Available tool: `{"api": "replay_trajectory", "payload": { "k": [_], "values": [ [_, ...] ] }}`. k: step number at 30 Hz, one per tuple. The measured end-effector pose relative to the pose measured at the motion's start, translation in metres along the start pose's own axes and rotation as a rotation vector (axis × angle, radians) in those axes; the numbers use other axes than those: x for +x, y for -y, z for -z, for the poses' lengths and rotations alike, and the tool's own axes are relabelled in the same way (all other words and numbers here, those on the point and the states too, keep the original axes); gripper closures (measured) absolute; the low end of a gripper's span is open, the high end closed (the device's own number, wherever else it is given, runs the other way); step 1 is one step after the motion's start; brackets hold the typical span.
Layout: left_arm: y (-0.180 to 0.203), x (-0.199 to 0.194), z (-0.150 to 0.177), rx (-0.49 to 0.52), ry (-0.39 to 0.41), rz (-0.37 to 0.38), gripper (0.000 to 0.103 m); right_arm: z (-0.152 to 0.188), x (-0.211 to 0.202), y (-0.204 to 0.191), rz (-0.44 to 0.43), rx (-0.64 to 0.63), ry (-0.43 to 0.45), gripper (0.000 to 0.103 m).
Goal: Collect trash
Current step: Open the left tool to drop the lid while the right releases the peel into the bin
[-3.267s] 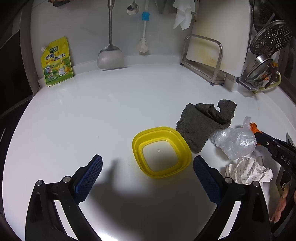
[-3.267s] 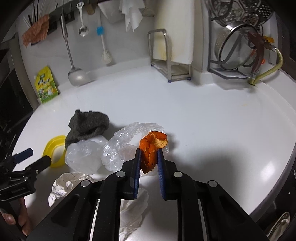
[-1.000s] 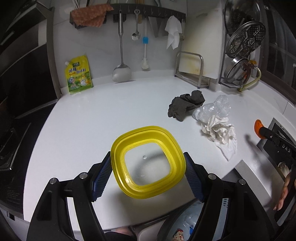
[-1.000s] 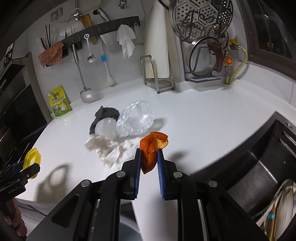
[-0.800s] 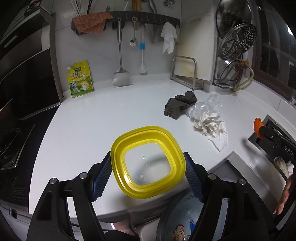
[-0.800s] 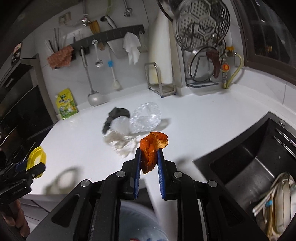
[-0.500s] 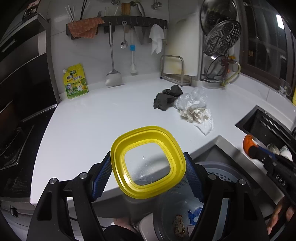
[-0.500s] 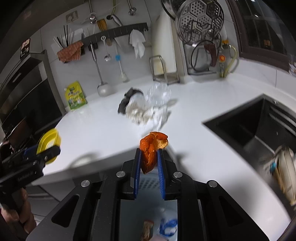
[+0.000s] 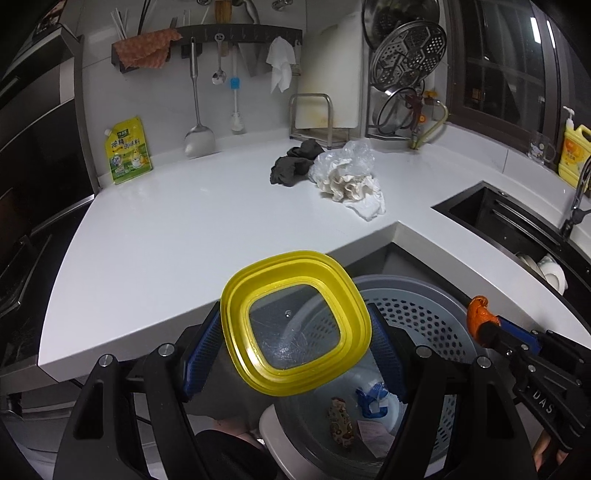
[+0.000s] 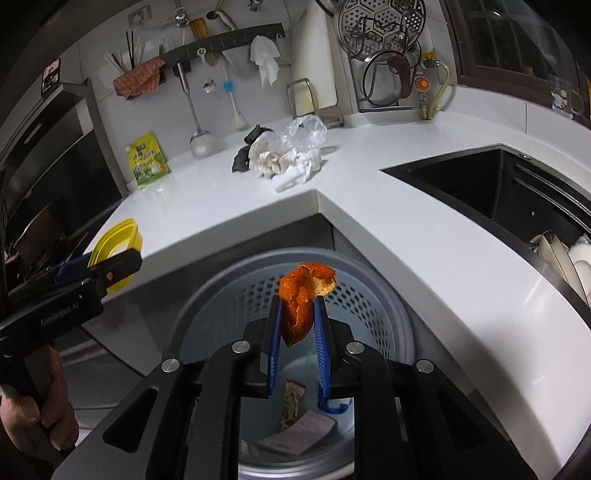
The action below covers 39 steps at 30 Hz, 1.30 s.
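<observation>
My left gripper (image 9: 295, 339) is shut on a yellow-rimmed clear lid (image 9: 293, 326) and holds it over the grey perforated trash bin (image 9: 424, 317), off the counter edge. My right gripper (image 10: 298, 314) is shut on an orange peel (image 10: 301, 295) above the same bin (image 10: 354, 295), which holds several scraps. The peel also shows in the left wrist view (image 9: 478, 317), and the lid in the right wrist view (image 10: 118, 240). On the white counter (image 9: 184, 221) lie crumpled white paper (image 9: 354, 188), a clear plastic bag (image 9: 352, 153) and a dark cloth (image 9: 295, 166).
A yellow pouch (image 9: 127, 149) leans on the back wall. Utensils hang on a rail (image 9: 207, 35). A cutting board rack (image 9: 317, 114) and a pan rack (image 9: 406, 74) stand behind. A black sink (image 10: 498, 184) with dishes lies to the right.
Both grippers pulled back from the counter and now hang over the trash bin, the left still holding the lid, the right the orange peel. The right jaws look slightly wider.
</observation>
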State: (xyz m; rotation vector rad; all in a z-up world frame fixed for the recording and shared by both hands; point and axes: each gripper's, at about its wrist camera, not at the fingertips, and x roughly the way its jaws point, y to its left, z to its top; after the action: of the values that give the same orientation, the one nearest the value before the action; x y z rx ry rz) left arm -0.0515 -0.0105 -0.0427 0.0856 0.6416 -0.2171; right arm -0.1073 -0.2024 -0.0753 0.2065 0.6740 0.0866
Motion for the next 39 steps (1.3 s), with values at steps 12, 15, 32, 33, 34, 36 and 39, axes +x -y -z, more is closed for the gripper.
{"api": "replay_trajectory", "payload": {
  "k": [12,15,32,33,34,36,39],
  "values": [
    [0.006,0.008,0.021,0.004,-0.085,0.052,0.03,0.018,0.006,-0.009,-0.042,-0.006,-0.07,0.086],
    [0.008,0.009,0.023,0.009,-0.09,0.06,0.03,0.018,0.009,-0.011,-0.052,-0.004,-0.078,0.086],
    [0.01,0.018,0.026,0.009,-0.138,0.068,0.028,0.019,0.01,-0.001,-0.045,0.029,-0.068,0.07],
    [0.009,0.017,0.026,0.006,-0.14,0.069,0.026,0.019,0.007,0.0,-0.038,0.035,-0.053,0.059],
    [0.008,0.017,0.026,0.003,-0.141,0.069,0.024,0.018,0.004,0.002,-0.034,0.041,-0.041,0.055],
    [0.007,0.016,0.025,-0.002,-0.134,0.065,0.018,0.017,0.002,0.005,-0.031,0.051,-0.035,0.055],
    [0.006,0.016,0.024,-0.001,-0.132,0.058,0.018,0.017,0.002,0.008,-0.025,0.061,-0.033,0.055]
  ]
}}
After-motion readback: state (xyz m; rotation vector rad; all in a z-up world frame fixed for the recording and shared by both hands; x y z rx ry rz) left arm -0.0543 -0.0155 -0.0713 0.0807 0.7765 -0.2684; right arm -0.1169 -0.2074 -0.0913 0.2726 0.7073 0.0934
